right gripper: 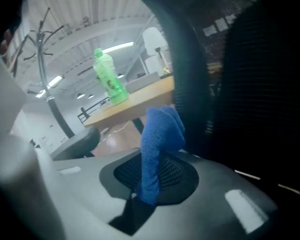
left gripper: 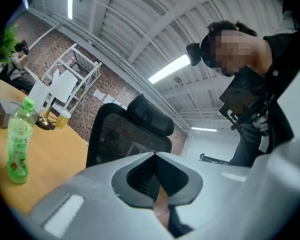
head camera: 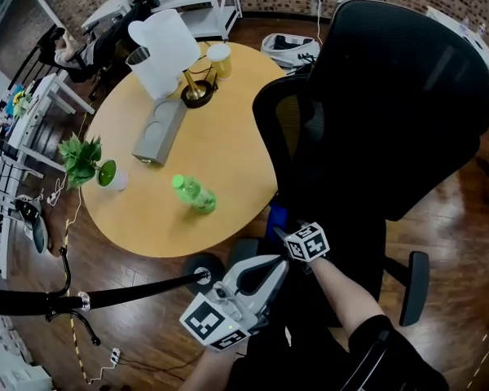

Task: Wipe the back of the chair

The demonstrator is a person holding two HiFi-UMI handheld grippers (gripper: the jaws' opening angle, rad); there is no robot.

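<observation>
pinching a blue cloth [right gripper: 160, 134] just beside the chair back [head camera: 407, 96] — right tongs [right gripper: 149, 186]; left tongs [left gripper: 155, 156] pressed together, empty

Your head camera looks steeply down on the bench [head camera: 220, 137] and chair [head camera: 407, 96]. The camera on your left tongs [left gripper: 155, 156] peers upward from low; the one on your right tongs [right gripper: 149, 196] sits close against the chair. All three share the bottle [head camera: 194, 193].

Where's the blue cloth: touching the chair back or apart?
Cannot tell: in the right gripper view the blue cloth borders the chair back, depth unclear.
</observation>
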